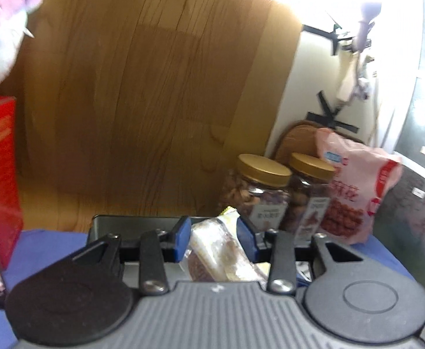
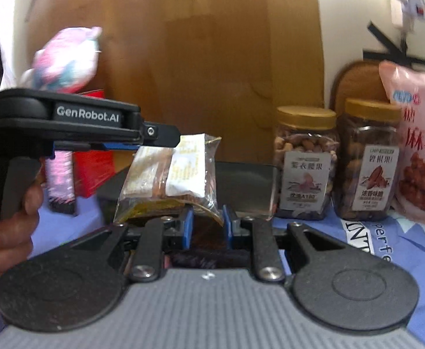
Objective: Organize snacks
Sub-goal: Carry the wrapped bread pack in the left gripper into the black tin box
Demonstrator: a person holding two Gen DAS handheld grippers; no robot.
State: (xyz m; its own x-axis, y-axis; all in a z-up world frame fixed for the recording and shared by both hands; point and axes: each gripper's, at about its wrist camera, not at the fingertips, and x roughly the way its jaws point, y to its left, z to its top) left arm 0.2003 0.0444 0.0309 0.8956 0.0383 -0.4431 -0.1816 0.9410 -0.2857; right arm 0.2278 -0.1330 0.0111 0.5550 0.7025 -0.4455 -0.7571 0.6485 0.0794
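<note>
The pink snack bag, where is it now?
The pink snack bag stands at far right in both views, beside the two gold-lidded nut jars.

Both grippers [image 2: 207,226] seemingly pinch packet [image 2: 171,174]

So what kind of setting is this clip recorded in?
Probably a home tabletop, not a lab: a blue printed tablecloth, two gold-lidded clear plastic jars of nuts beside a pink snack bag, a pastel plush toy, and a wood-grain panel behind.
</note>
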